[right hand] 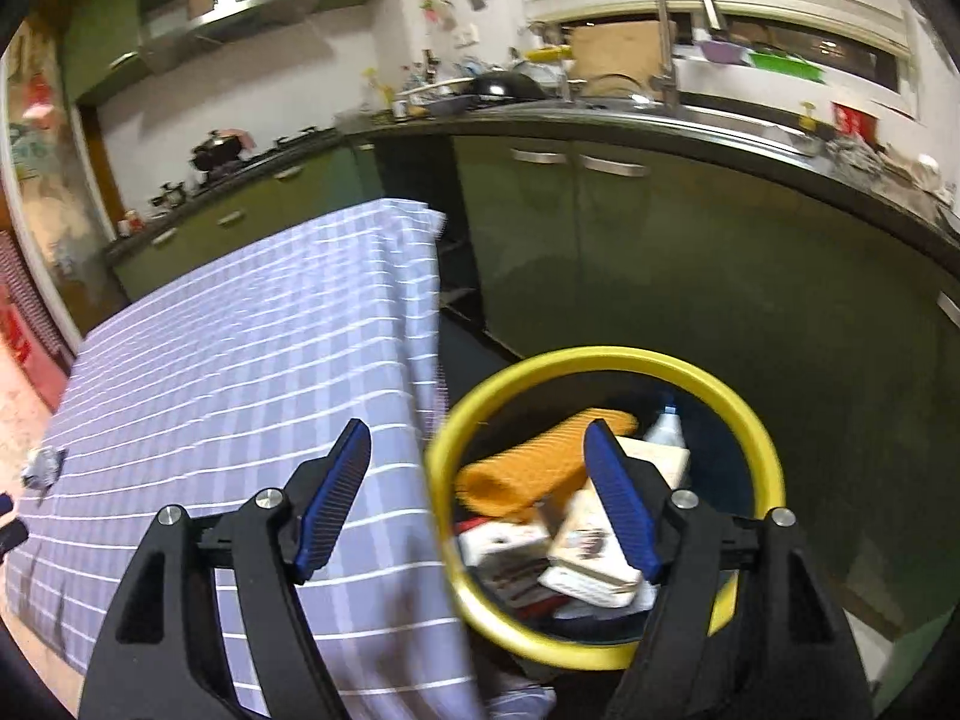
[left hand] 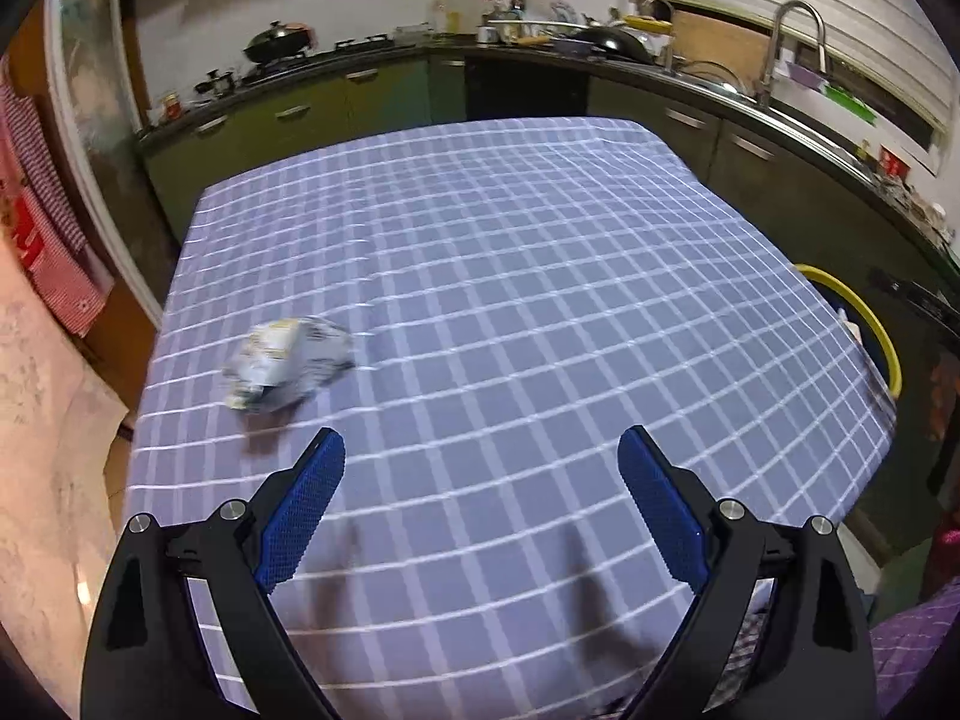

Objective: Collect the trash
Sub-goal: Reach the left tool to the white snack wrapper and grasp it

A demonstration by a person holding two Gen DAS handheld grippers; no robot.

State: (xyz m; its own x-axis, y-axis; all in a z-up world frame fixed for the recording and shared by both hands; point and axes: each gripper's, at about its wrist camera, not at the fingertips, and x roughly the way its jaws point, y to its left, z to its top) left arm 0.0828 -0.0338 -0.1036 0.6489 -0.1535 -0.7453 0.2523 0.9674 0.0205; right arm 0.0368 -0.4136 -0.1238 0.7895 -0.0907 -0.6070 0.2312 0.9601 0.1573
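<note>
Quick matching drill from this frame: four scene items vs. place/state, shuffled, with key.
Things:
1. crumpled wrapper
2. orange roll
3. left gripper
4. bin rim

Places/states:
A. yellow ring beside the table
B. lies inside the bin
C. open above the checked cloth, holding nothing
D. on the tablecloth, ahead and left of the blue pads

Pairs: 1-D, 2-B, 3-C, 4-A
</note>
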